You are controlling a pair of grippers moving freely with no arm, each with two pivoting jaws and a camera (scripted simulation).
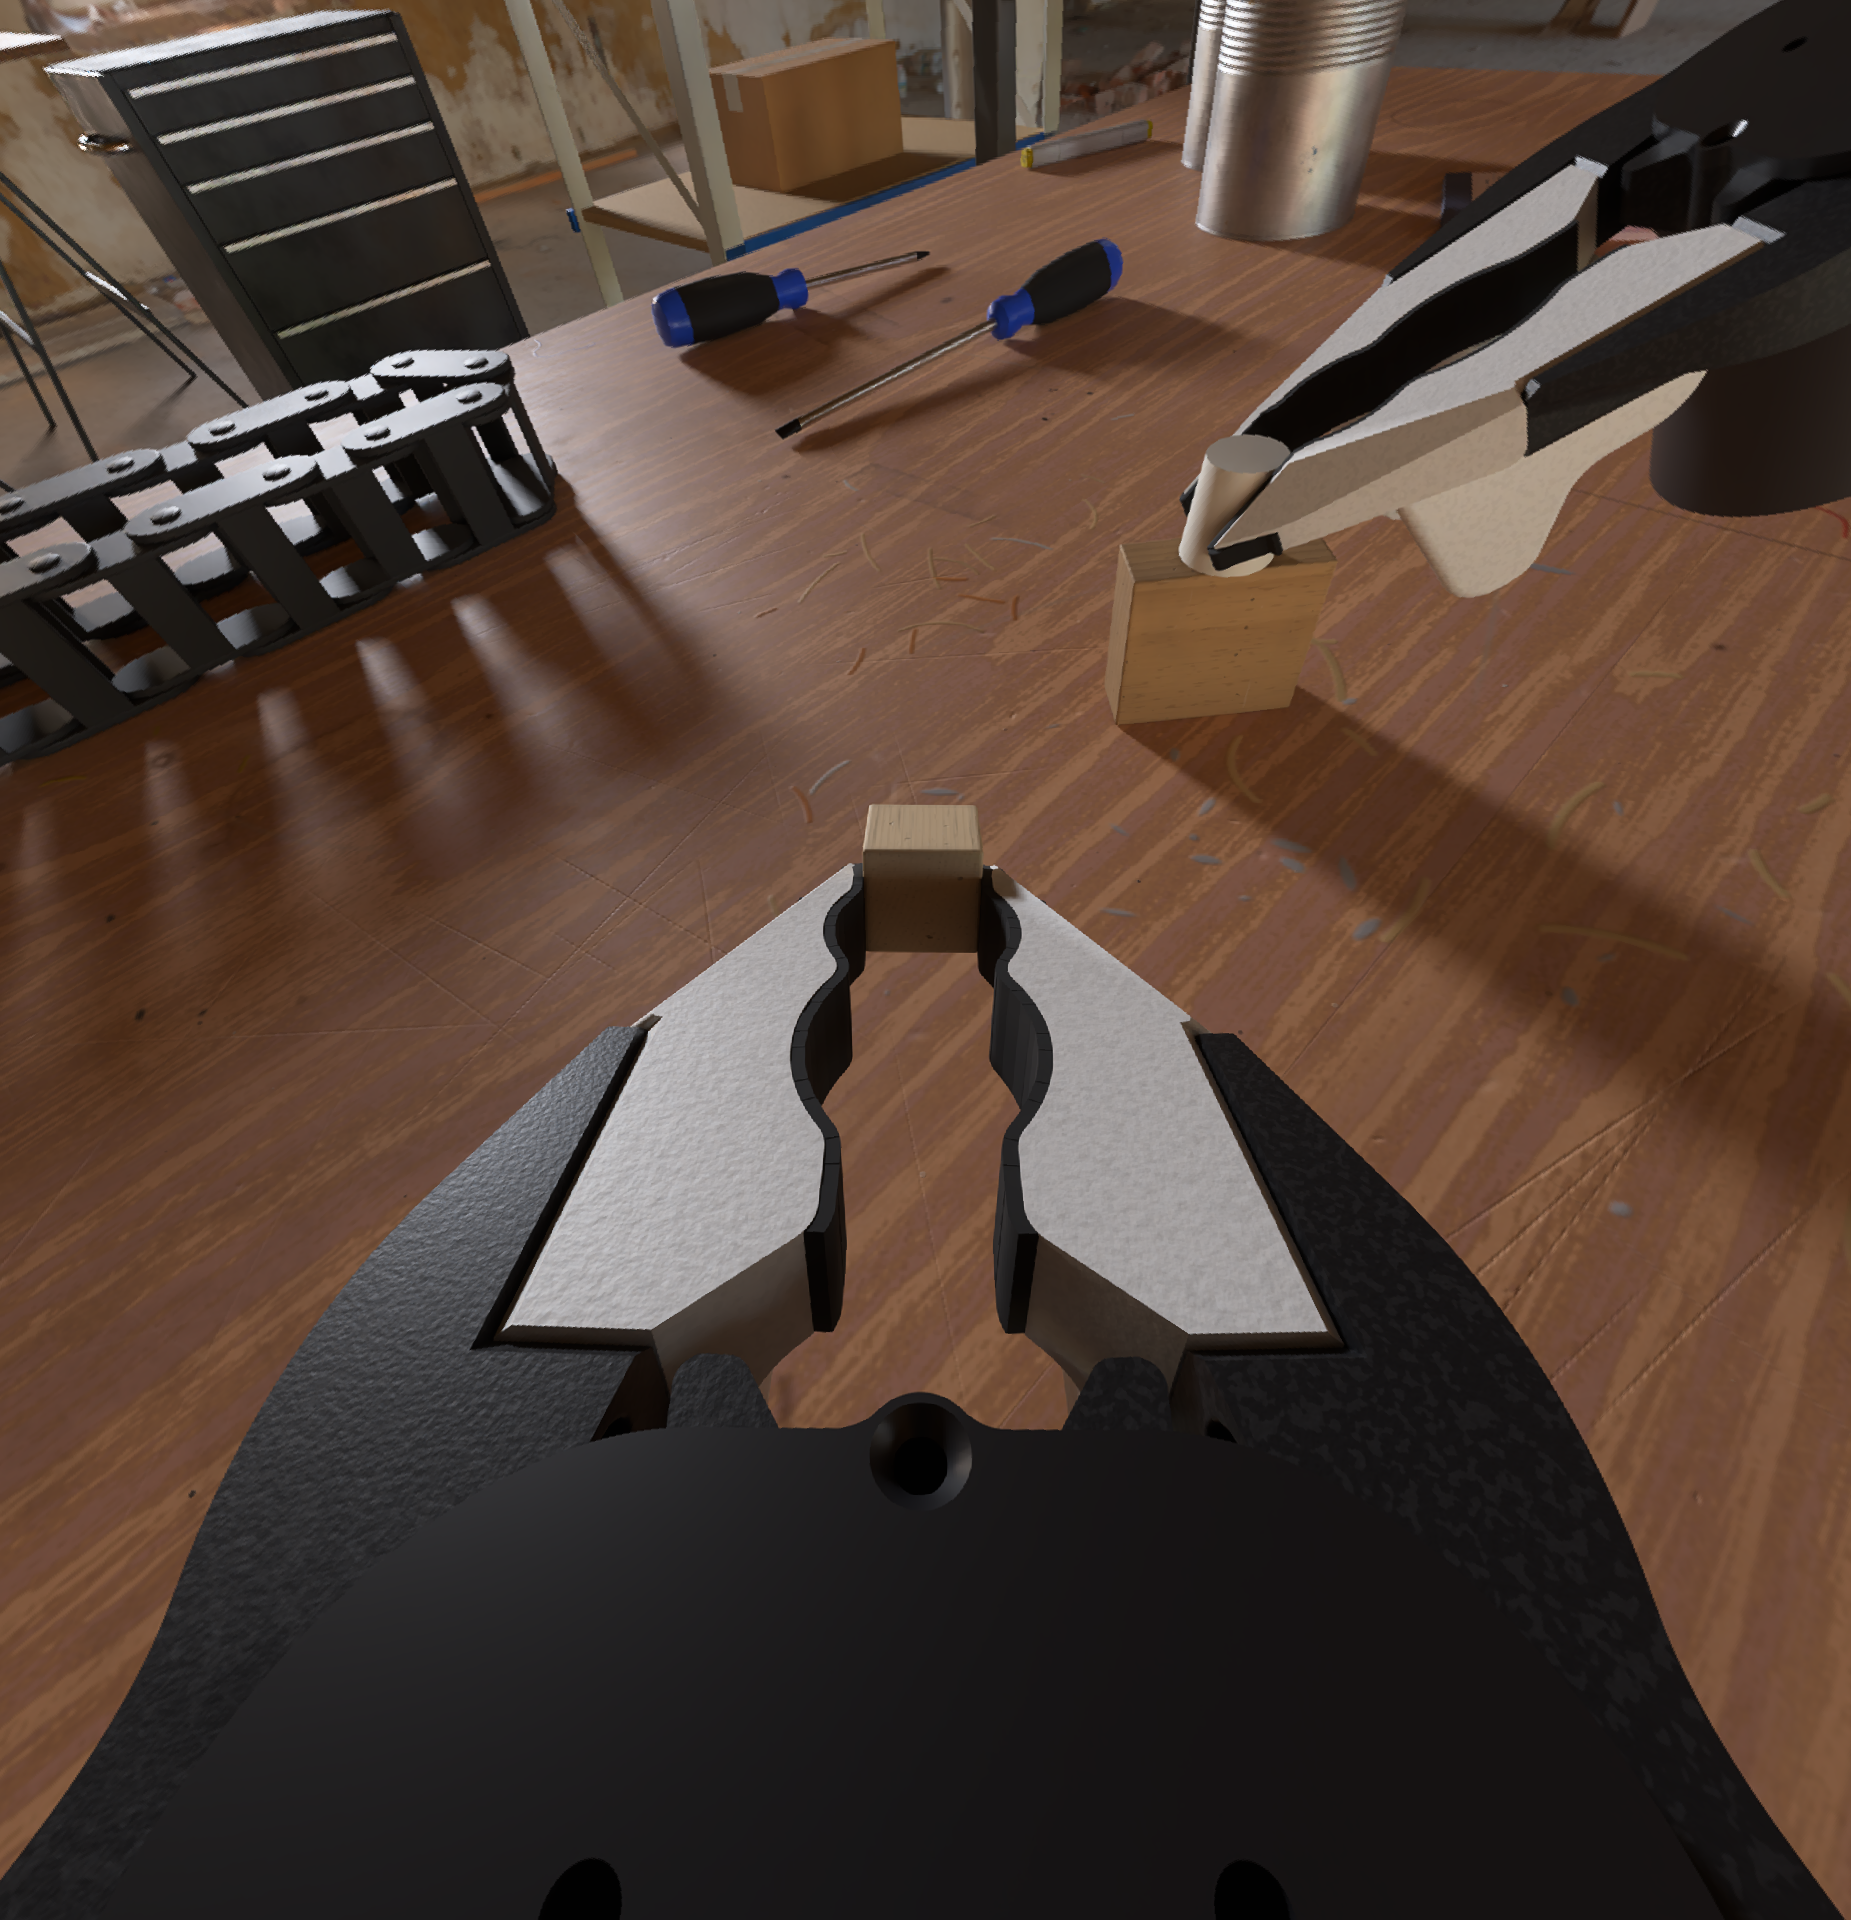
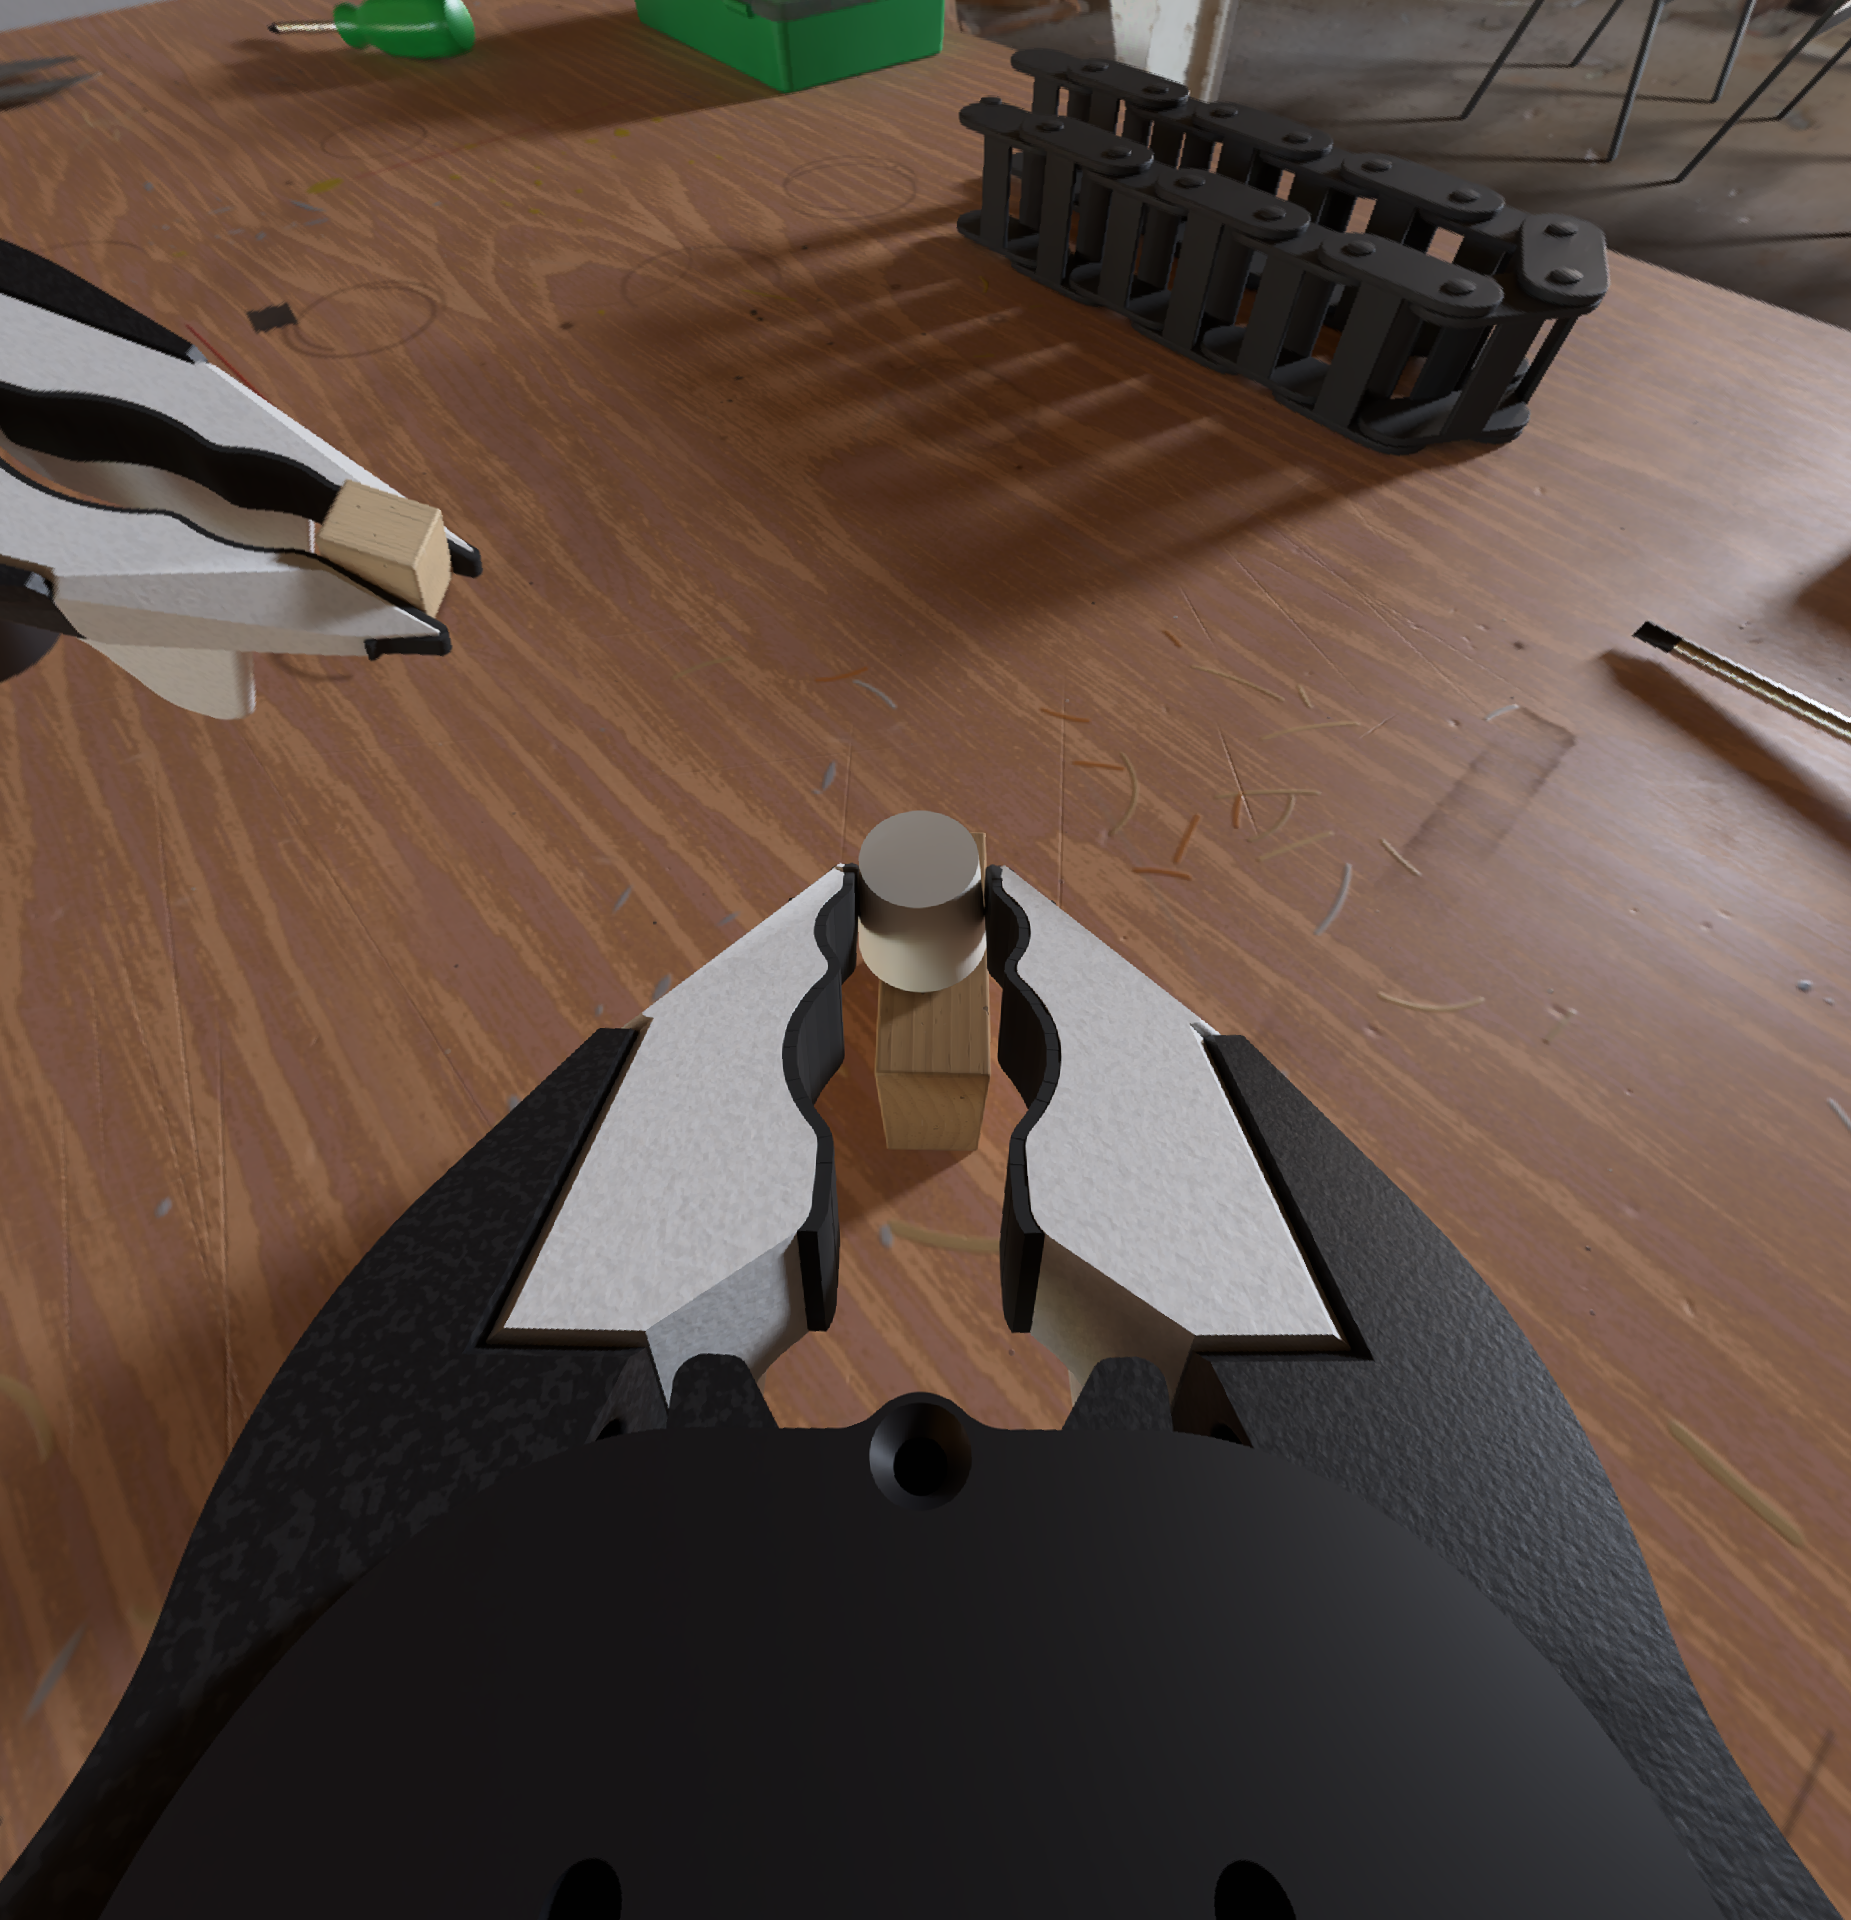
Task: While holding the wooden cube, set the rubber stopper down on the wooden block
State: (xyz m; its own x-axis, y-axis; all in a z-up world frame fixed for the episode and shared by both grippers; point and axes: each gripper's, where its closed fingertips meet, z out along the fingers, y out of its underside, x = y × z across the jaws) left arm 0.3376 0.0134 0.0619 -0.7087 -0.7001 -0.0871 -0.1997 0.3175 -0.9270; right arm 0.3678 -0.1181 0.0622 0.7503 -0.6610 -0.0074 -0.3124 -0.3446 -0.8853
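Observation:
My left gripper point(image 1: 921, 894) is shut on a small pale wooden cube point(image 1: 921, 871) and holds it above the table; the cube also shows in the right wrist view point(image 2: 386, 542). My right gripper point(image 2: 919, 902) is shut on a beige-grey rubber stopper point(image 2: 919, 899), just over the top of a larger wooden block point(image 2: 931, 1070). In the left wrist view the stopper point(image 1: 1227, 499) sits at the block's point(image 1: 1207, 639) top far edge, between the right gripper's tips point(image 1: 1248, 535). Whether the stopper touches the block I cannot tell.
A black cable chain point(image 1: 246, 520) lies at the left, also far right in the right wrist view point(image 2: 1305, 281). Two blue-black screwdrivers point(image 1: 962, 332) and a metal cylinder point(image 1: 1285, 114) lie beyond. A green box point(image 2: 796, 36) and green-handled tool point(image 2: 407, 23) sit at the far edge.

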